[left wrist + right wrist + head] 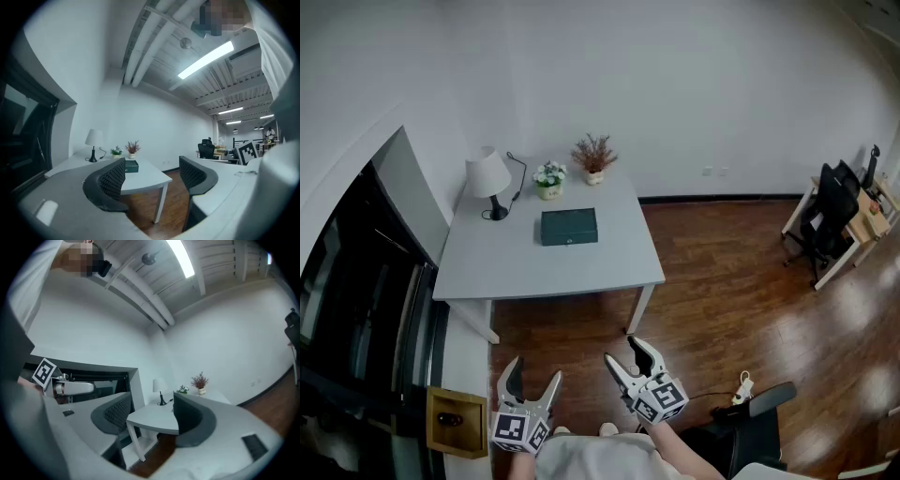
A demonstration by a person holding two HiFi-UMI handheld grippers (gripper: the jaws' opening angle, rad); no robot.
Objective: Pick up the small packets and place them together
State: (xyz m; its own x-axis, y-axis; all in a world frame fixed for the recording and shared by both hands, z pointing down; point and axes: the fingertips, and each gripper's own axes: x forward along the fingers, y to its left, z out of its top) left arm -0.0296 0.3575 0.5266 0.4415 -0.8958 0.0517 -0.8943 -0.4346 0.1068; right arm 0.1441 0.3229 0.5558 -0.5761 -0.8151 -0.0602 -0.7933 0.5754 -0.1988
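Approach step, nothing picked yet. Left tongs [534, 371] were spread, nothing between the jaws. Right tongs [623, 351] were spread too and empty. Both were held level over the wooden floor [722, 281], well apart from the surface [581, 267], which lay at about 12 o'clock from them.

On the surface there was a dark green box [569, 226] near the middle, a lamp [490, 178] at its 10 o'clock, and a small flower pot [549, 178] and a dried-plant vase [594, 155] at its 12 to 1 o'clock.

No small packets showed in any view. They could be too small to see from here, or inside the box; I could not tell.

To do it well, my read:
- Close in on the surface's near edge first, with the tongs apart and level.
- Find the packets before committing either hand.
- If the box holds them, one hand probably steadies it while the other works the lid.
- Keep clear of the lamp cord and pots at the far edge.
- Choose one bare patch near the front as the gathering spot.
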